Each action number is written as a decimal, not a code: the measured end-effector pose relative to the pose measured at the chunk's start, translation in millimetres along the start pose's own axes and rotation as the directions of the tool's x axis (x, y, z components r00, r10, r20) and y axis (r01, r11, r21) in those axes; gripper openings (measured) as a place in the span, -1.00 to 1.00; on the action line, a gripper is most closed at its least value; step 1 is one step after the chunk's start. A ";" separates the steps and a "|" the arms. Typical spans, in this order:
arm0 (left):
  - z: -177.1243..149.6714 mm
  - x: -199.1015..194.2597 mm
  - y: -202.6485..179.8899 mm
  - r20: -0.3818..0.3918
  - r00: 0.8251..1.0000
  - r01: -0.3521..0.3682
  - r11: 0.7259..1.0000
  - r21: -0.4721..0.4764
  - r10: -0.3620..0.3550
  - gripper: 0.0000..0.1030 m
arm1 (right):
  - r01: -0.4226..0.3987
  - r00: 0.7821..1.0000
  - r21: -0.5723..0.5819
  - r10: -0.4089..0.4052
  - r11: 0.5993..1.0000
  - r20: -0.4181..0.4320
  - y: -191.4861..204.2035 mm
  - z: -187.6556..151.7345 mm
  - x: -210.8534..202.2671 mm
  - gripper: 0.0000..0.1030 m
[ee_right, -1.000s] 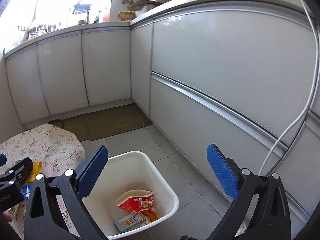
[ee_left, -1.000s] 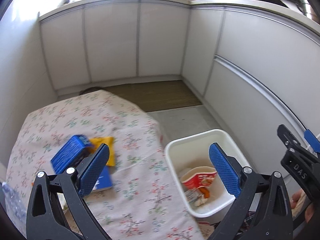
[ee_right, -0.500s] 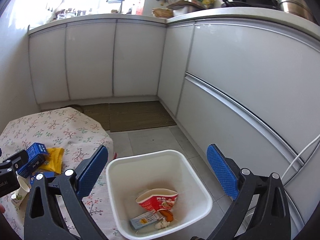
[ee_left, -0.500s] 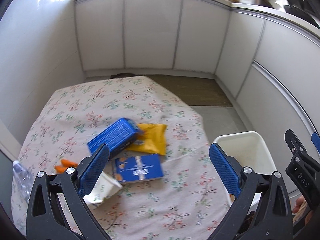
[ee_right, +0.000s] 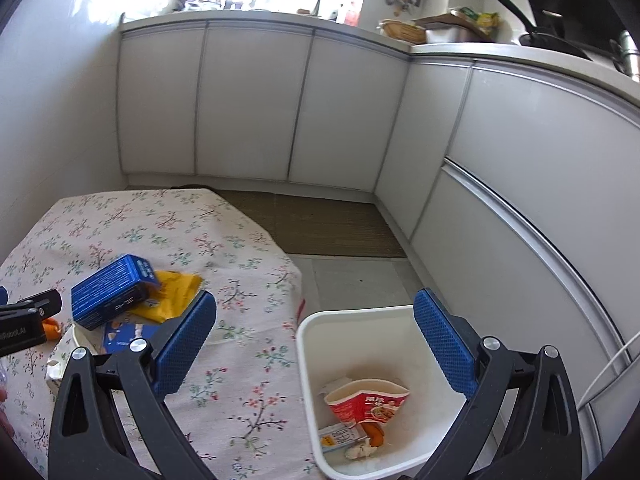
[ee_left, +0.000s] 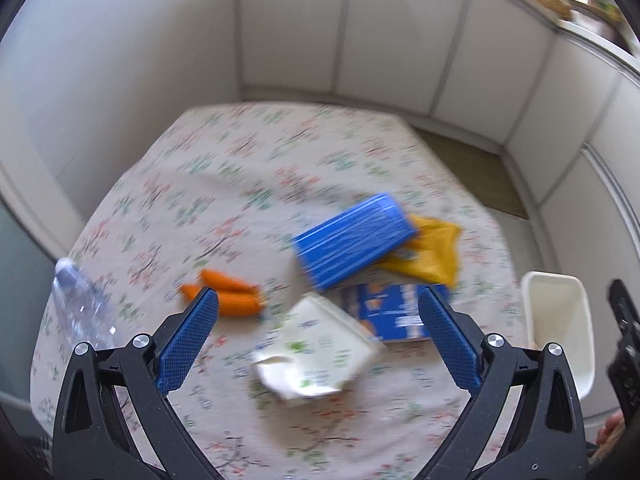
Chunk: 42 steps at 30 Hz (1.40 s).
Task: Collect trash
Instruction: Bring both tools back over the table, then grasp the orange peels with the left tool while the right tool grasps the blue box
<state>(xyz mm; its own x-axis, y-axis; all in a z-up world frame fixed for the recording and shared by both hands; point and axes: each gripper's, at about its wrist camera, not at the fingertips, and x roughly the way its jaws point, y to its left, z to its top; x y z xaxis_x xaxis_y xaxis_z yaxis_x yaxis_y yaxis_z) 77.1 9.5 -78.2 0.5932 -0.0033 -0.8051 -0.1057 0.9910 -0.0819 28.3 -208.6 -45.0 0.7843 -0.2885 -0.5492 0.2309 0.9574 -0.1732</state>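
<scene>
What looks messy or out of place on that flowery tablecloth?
Litter is heaped on it: a blue cardboard box lies tilted across a yellow wrapper and a flat blue packet, beside a torn white carton with its top ripped open. Two orange carrot-like pieces lie loose nearby.

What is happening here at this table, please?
A person is clearing trash from a table into a white bin beside it. Both grippers are open and hold nothing. The left gripper hangs over the trash left on the cloth: a white carton, a blue box, a yellow bag, a flat blue packet, orange pieces and a bottle. The right gripper is above the bin, which already holds a red cup and scraps.
</scene>
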 end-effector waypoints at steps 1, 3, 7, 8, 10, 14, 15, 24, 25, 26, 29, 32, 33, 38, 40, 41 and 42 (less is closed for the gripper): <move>-0.1 5.8 9.6 -0.016 1.000 -0.010 1.000 -0.027 0.010 0.86 | -0.004 1.000 -0.006 0.004 1.000 -0.002 2.9 -0.2 0.7 0.87; -0.4 14.4 24.8 -0.046 0.999 -0.020 0.997 -0.078 0.017 0.86 | -0.012 1.000 -0.015 0.012 1.000 -0.006 8.3 -0.3 2.4 0.87; -1.0 33.4 53.9 -0.114 0.993 -0.045 0.983 -0.177 0.025 0.86 | -0.028 0.999 -0.025 0.028 0.999 -0.016 16.3 0.1 5.7 0.87; -1.6 37.3 60.2 -0.127 0.992 -0.050 0.978 -0.204 0.024 0.86 | -0.030 0.999 -0.028 0.030 0.999 -0.020 18.0 0.1 6.5 0.87; -2.8 46.5 75.1 -0.156 0.988 -0.055 0.959 -0.278 0.011 0.86 | -0.034 0.999 -0.033 0.033 0.999 -0.027 20.3 -0.3 7.9 0.87; -4.2 66.1 93.2 -0.211 0.977 -0.074 0.918 -0.389 -0.010 0.86 | -0.035 0.999 -0.052 0.033 0.998 -0.041 25.4 -2.6 11.2 0.87; -3.5 70.4 94.1 -0.217 0.976 -0.075 0.913 -0.401 -0.015 0.84 | -0.034 0.998 -0.058 0.031 0.998 -0.046 26.3 -3.3 12.6 0.87; -1.3 88.0 84.4 -0.217 0.976 -0.080 0.906 -0.415 -0.014 0.35 | -0.039 0.996 -0.062 0.033 0.997 -0.087 24.2 -5.4 21.6 0.87; -0.5 88.9 85.6 -0.209 0.978 -0.072 0.904 -0.422 -0.020 0.26 | -0.041 0.995 -0.063 0.035 0.997 -0.092 24.1 -6.1 22.5 0.87; 0.5 90.7 87.1 -0.203 0.979 -0.062 0.903 -0.426 -0.028 0.19 | -0.042 0.995 -0.063 0.036 0.997 -0.095 24.5 -7.0 23.0 0.87; 3.8 94.7 88.9 -0.189 0.981 -0.040 0.916 -0.399 -0.040 -0.22 | -0.054 0.993 -0.055 0.047 0.997 -0.111 23.9 -8.3 25.8 0.87; 4.4 96.1 89.0 -0.185 0.980 -0.005 0.931 -0.366 -0.067 -0.33 | -0.081 0.987 -0.030 0.076 0.996 -0.139 22.4 -9.2 30.4 0.87; 4.1 95.7 89.1 -0.184 0.979 0.017 0.936 -0.352 -0.087 -0.38 | -0.090 0.985 -0.022 0.086 0.996 -0.149 22.2 -9.7 32.2 0.87; 3.1 88.0 92.5 -0.156 0.976 0.097 0.939 -0.331 -0.155 -0.52 | -0.167 0.960 0.035 0.171 0.985 -0.223 24.7 -13.8 42.5 0.87; 5.4 78.0 94.3 -0.133 0.977 0.117 0.941 -0.319 -0.167 -0.55 | -0.205 0.943 0.082 0.220 0.975 -0.249 27.1 -11.9 46.6 0.87; 8.8 71.1 94.4 -0.119 0.978 0.126 0.944 -0.304 -0.169 -0.57 | -0.222 0.935 0.105 0.242 0.969 -0.259 28.5 -9.7 49.0 0.87; 12.1 65.2 93.7 -0.106 0.979 0.136 0.948 -0.287 -0.173 -0.65 | -0.243 0.922 0.136 0.273 0.960 -0.274 31.4 -5.1 52.3 0.87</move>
<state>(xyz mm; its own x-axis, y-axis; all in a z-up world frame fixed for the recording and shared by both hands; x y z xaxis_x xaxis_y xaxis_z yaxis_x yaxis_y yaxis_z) 115.6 103.8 -131.3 0.5148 -0.1883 -0.8363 -0.2486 0.9009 -0.3559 73.6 -193.6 -83.3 0.6288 -0.0076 -0.7775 0.1091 0.9909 0.0785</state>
